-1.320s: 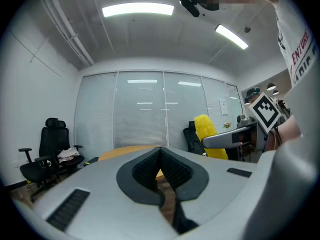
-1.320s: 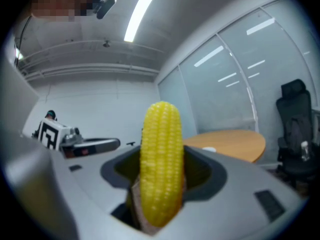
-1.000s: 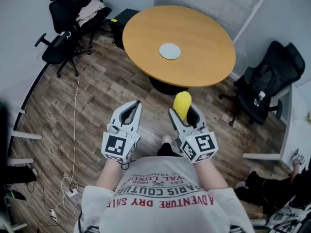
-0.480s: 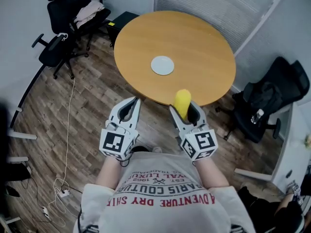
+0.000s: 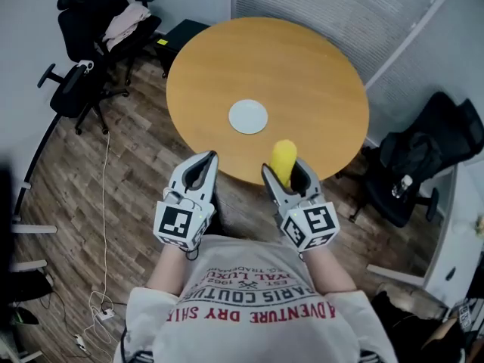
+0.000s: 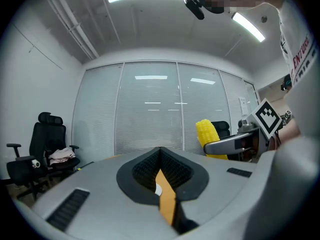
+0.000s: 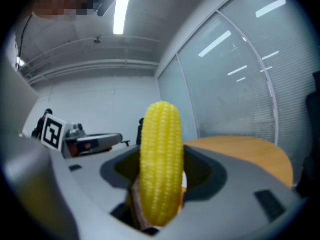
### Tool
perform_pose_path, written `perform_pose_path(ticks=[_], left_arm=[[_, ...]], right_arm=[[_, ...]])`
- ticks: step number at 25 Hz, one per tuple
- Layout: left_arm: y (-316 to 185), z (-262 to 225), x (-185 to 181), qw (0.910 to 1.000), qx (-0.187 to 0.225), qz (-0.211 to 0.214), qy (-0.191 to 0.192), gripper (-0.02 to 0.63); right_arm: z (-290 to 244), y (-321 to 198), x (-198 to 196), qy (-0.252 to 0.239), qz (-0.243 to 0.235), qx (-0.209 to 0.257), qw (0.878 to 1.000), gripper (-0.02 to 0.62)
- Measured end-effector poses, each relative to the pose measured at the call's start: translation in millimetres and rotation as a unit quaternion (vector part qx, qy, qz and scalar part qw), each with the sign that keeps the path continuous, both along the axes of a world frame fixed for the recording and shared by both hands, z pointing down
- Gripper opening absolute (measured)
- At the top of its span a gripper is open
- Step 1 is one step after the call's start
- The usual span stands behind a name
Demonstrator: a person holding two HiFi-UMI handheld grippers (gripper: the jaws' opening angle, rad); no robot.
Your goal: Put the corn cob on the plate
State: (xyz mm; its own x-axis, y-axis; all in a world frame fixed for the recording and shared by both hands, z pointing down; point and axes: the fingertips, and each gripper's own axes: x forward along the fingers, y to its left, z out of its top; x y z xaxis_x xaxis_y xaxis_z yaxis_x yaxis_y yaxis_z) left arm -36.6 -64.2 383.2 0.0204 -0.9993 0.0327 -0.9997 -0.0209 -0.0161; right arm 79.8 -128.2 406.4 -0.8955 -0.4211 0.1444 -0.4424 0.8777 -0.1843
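- The right hand-held gripper (image 5: 286, 178) is clenched on the corn cob (image 5: 283, 157). The left hand-held gripper (image 5: 209, 159) has its jaws pressed together with nothing in them.
- Both keep the same pose as a second ago, side by side in front of the person's shirt (image 5: 249, 301). The round worktop (image 5: 318, 66) has drawn nearer since then. The cob showed over the floor (image 5: 113, 187) before and now shows over the worktop's near edge. The plate (image 5: 248, 116) lies closer to the jaws than it did.
- The cob stands up out of the right jaws, gripped at its lower part. Its rounded tip points toward the worktop, and in the right gripper view it fills the gap between the jaws.
- The plate sits alone near the middle of the worktop, apart from the cob, ahead of it and a little to its left.
- The worktop is orange-brown wood. The floor is wood-look planks, with a cable (image 5: 102, 225) trailing over it at the left.
- Black office chairs (image 5: 76, 89) stand at the left, one with a pale cloth (image 5: 127, 20) on it. Another black chair (image 5: 423, 157) stands at the right, and a glass wall (image 5: 340, 6) with blinds runs behind the worktop.
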Motion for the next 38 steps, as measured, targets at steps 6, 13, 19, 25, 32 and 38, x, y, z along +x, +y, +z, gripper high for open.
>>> perform_pose_path(ticks=[6, 13, 19, 25, 32, 38], left_arm=[[-57.8, -1.1, -50.7, 0.9989, 0.003, 0.043, 0.016, 0.032], [-124.9, -7.5, -110.7, 0.9938, -0.005, 0.110, 0.014, 0.032], [-175.8, -3.7, -146.5, 0.9846, -0.013, 0.174, 0.015, 0.032], [-215.1, 11.6, -169.8, 0.9718, -0.024, 0.234, 0.014, 0.032], [-241.3, 27.5, -177.3, 0.9609, -0.036, 0.273, 0.028, 0.032], [-256.8, 47.6, -172.9, 0.9536, -0.051, 0.294, 0.037, 0.032]], right_arm=[[4.9, -48.0, -39.6, 0.006, 0.054, -0.006, 0.998, 0.265], [2.4, -96.1, -93.8, 0.008, 0.117, -0.015, 0.993, 0.265], [11.2, -129.6, -127.6, 0.012, 0.176, -0.030, 0.984, 0.265], [39.1, -156.2, -151.4, 0.033, 0.230, -0.062, 0.971, 0.265], [81.8, -170.5, -158.3, 0.074, 0.267, -0.107, 0.955, 0.265], [124.1, -183.9, -160.5, 0.110, 0.276, -0.141, 0.944, 0.265]])
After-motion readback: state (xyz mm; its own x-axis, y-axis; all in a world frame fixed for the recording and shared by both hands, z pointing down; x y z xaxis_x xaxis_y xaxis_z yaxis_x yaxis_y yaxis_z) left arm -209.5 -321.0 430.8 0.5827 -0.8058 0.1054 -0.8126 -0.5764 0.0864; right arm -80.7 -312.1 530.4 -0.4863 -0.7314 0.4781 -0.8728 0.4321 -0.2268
